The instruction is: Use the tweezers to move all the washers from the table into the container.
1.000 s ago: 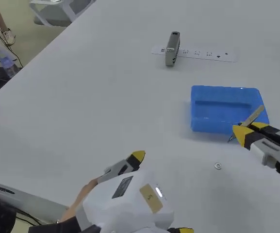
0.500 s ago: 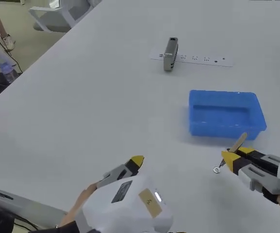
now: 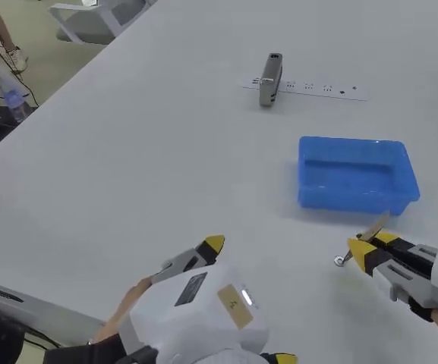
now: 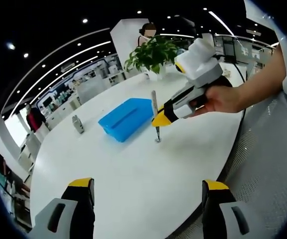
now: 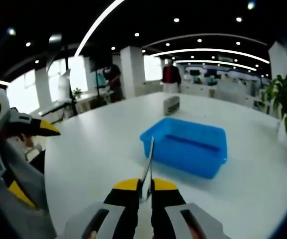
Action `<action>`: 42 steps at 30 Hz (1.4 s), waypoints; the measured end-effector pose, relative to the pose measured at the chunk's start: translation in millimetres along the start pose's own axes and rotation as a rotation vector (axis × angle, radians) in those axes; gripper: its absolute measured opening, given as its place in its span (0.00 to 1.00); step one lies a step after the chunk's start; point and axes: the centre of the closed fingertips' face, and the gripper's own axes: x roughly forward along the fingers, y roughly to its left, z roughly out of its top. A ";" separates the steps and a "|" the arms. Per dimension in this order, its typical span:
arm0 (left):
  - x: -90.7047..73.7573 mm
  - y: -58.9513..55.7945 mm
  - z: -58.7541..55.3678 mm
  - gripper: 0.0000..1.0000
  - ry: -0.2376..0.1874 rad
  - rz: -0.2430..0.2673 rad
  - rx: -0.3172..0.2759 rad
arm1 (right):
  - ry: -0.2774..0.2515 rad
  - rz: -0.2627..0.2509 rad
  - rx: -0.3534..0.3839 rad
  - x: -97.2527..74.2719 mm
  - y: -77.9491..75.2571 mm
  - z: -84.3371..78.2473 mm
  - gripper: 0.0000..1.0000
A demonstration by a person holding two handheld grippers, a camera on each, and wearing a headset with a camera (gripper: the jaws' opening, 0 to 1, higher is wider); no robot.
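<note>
A small metal washer [image 3: 340,261] lies on the white table [image 3: 165,152], in front of the blue container [image 3: 355,173]. My right gripper [image 3: 364,252] is shut on metal tweezers [image 3: 373,228], whose tip comes down right at the washer. In the left gripper view the tweezers [image 4: 154,107] stand almost upright over the washer [image 4: 157,141], beside the container [image 4: 126,118]. In the right gripper view the tweezers [image 5: 147,164] stick out between the closed jaws toward the container [image 5: 188,144]. My left gripper [image 3: 247,300] hangs open at the table's near edge, holding nothing.
A white power strip [image 3: 317,87] with a grey adapter [image 3: 270,76] plugged in lies beyond the container. The table's left edge runs diagonally, with a chair base [image 3: 89,19] and a bottle [image 3: 12,102] on the floor past it. A potted plant [image 4: 153,52] stands behind.
My right gripper has come down from the container's front wall toward me, bringing the tweezers' tip to the washer. The left gripper has stayed in place.
</note>
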 end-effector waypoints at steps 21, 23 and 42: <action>-2.0 1.6 1.8 0.91 -0.011 0.008 0.000 | 0.020 -0.014 -0.001 3.8 -0.6 0.1 0.05; -2.0 2.0 1.4 0.91 -0.009 0.009 0.001 | 0.021 -0.015 -0.004 4.3 -1.2 0.0 0.05; -1.5 0.6 2.0 0.91 -0.013 -0.002 -0.009 | 0.047 -0.011 -0.010 5.1 4.0 0.6 0.04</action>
